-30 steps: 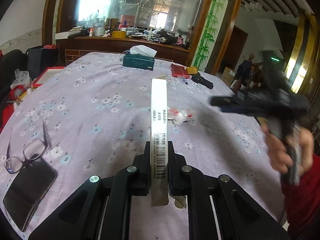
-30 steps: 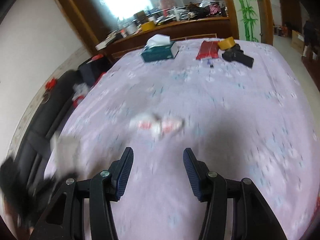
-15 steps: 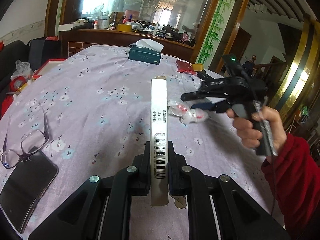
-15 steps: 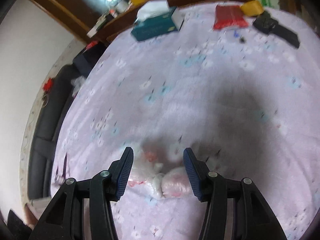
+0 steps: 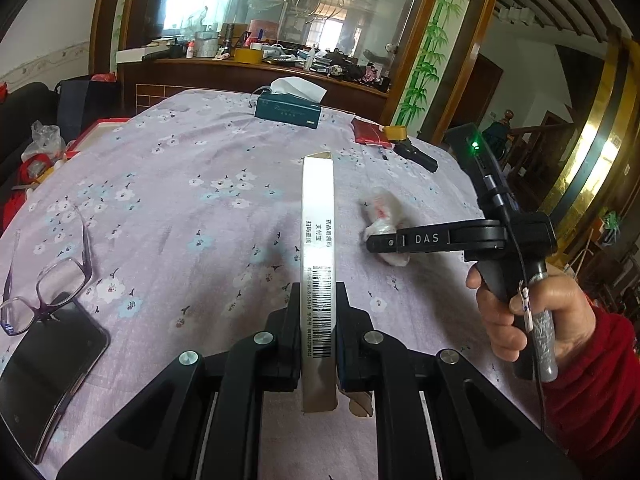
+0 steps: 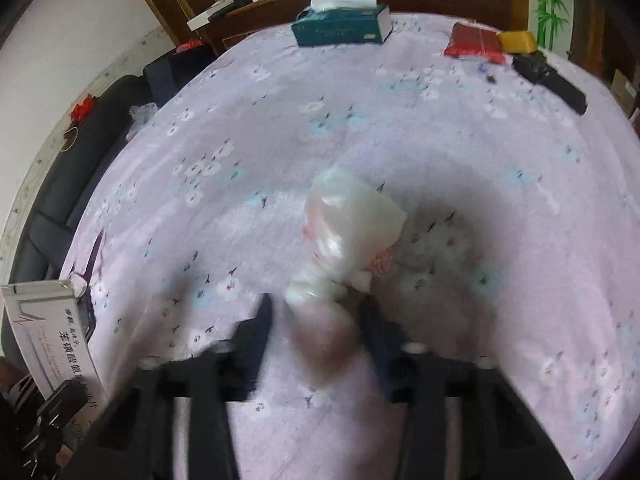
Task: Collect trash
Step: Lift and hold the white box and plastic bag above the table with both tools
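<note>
While the left hand-held gripper (image 5: 318,344) sits clamped on a barcoded white carton (image 5: 318,240) with Chinese print, the "DAS"-marked right hand-held gripper (image 6: 316,316) is closing around the crumpled plastic wrapper (image 6: 348,232) on the floral surface (image 5: 180,200).

A pair of purple-framed glasses (image 5: 46,286) rests partly on a dark smartphone (image 5: 44,376) at the near left of the floral-clothed surface (image 5: 180,200). At the far edge sits a teal tissue box (image 5: 288,110) (a white tissue sticking up), with a red packet (image 5: 370,134), a yellow tape roll (image 5: 394,133) and a black device (image 5: 416,154) to its right.
</note>
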Tool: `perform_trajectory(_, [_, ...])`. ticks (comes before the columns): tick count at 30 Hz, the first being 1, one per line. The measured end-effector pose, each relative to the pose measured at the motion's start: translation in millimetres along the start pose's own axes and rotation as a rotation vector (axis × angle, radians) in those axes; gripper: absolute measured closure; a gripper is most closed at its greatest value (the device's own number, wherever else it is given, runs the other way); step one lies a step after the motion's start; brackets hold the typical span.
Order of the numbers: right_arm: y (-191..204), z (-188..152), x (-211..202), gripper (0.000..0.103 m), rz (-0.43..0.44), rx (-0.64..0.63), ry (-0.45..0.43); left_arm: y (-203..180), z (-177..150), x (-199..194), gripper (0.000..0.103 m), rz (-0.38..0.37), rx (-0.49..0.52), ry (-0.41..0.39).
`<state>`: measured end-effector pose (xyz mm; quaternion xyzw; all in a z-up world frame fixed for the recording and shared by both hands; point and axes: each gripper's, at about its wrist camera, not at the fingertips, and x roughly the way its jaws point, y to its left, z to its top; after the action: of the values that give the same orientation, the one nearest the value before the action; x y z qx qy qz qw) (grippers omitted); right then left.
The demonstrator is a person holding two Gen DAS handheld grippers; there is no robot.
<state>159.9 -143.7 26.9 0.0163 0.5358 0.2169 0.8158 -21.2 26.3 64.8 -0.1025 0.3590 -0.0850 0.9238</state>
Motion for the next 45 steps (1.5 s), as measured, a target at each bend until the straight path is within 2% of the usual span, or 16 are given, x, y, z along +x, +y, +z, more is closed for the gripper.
perform_trajectory(5, [7,-26,-37,0.073,-0.066,-0.006,-0.105,-12,-7,-4,0.091,0.002,0.012,-0.019])
perform_trajectory(11, [12,-98,-102,0.072,-0.107,-0.005,-0.217,-45,-17,-7,0.091,-0.034,0.056,-0.032])
perform_trajectory(15, [6,-145,-137,0.072,-0.164,0.022,-0.298,-72,-28,-5,0.091,-0.048,0.106,-0.035])
perform_trajectory(17, [0,-163,-149,0.072,-0.195,0.045,-0.334,-87,-33,-4,0.091,-0.058,0.126,-0.035])
perform_trajectory(20, [-14,-181,-163,0.072,-0.197,0.092,-0.36,-109,-42,-2,0.091,-0.078,0.165,-0.022])
perform_trajectory(30, [-37,-212,-188,0.072,-0.197,0.165,-0.403,-144,-53,0,0.091,-0.074,0.231,-0.009])
perform_trajectory(45, [-34,-218,-192,0.072,-0.179,0.165,-0.41,-149,-58,-1,0.091,0.003,0.271,-0.035])
